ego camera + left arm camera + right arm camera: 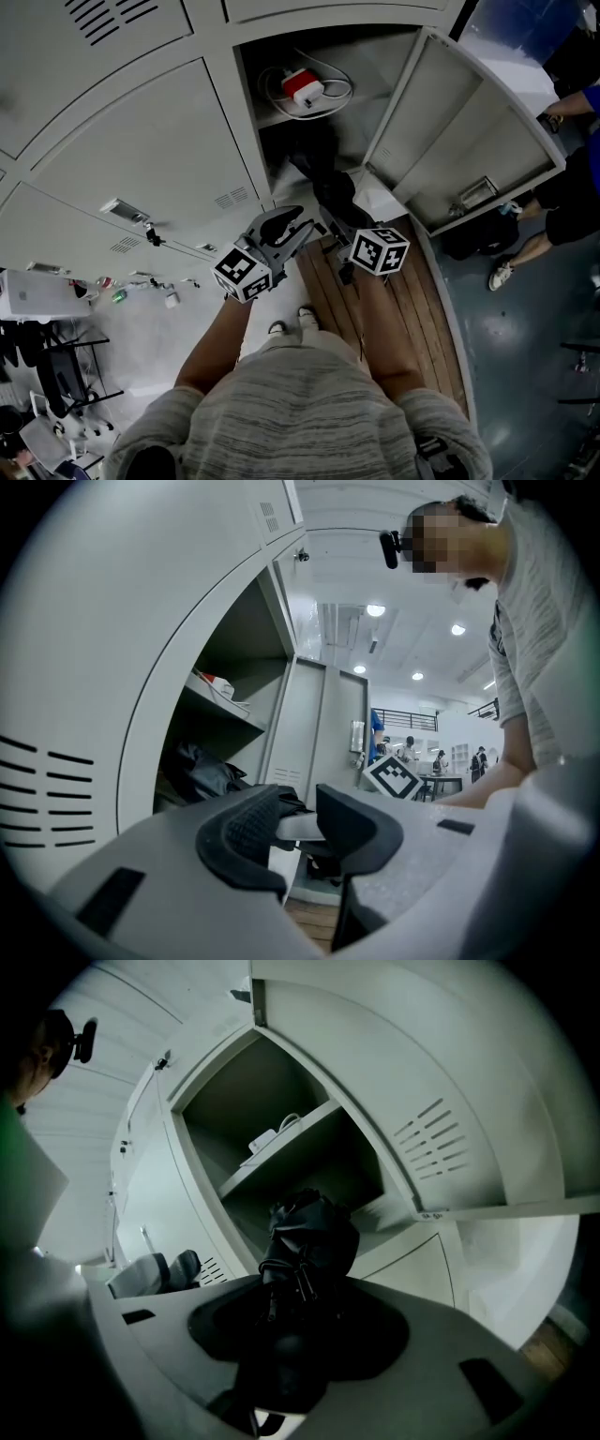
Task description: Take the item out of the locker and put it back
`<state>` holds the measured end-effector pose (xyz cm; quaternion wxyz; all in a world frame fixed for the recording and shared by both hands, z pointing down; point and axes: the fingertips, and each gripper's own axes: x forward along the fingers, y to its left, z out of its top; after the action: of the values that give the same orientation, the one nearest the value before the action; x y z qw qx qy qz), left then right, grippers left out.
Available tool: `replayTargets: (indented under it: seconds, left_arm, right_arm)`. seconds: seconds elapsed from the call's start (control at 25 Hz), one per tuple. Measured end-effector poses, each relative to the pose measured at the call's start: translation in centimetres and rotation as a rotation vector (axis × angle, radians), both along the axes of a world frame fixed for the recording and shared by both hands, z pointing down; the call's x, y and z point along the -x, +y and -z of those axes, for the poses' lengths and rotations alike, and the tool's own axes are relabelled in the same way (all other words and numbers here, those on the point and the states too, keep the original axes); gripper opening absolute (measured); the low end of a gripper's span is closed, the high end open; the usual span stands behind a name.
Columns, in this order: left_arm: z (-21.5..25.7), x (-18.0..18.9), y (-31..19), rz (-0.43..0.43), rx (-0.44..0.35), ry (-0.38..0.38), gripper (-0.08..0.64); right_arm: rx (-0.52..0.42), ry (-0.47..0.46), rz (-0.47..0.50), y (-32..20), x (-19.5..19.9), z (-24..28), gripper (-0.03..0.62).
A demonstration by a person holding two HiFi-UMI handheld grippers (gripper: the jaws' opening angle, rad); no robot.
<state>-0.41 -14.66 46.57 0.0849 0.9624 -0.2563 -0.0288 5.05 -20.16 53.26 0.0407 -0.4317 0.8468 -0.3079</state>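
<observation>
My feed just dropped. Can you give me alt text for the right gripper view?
The right gripper is closed on a black bag with zip pulls, holding it in front of the lower compartment of an open locker. Above the bag, the locker's shelf holds a white cable.

Pads [234, 829] on my left gripper [298, 823]: black matt ribbed rubber. Bag [309, 1241]: black cloth, slight sheen. Locker [469, 141]: smooth grey painted metal. Floor [412, 300]: bare wood planks.
</observation>
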Motion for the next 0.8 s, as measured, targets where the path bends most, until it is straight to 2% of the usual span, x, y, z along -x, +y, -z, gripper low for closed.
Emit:
replayTargets:
  seconds: [0.12, 0.32, 0.8]
  left_arm:
    - [0.2, -0.1, 0.2, -0.004, -0.003, 0.004, 0.120]
    - [0.5, 0.0, 0.7, -0.009, -0.004, 0.009, 0.120]
    - [1.0, -0.1, 1.7, -0.024, -0.006, 0.031, 0.120]
  right_arm:
    - [-0.023, -0.023, -0.003, 1.1, -0.5, 1.0, 0.193]
    - [-0.065, -0.008, 0.006, 2.8, -0.7, 2.5, 0.193]
    - [-0.071, -0.058, -0.009, 6.7, -1.6, 4.2, 0.193]
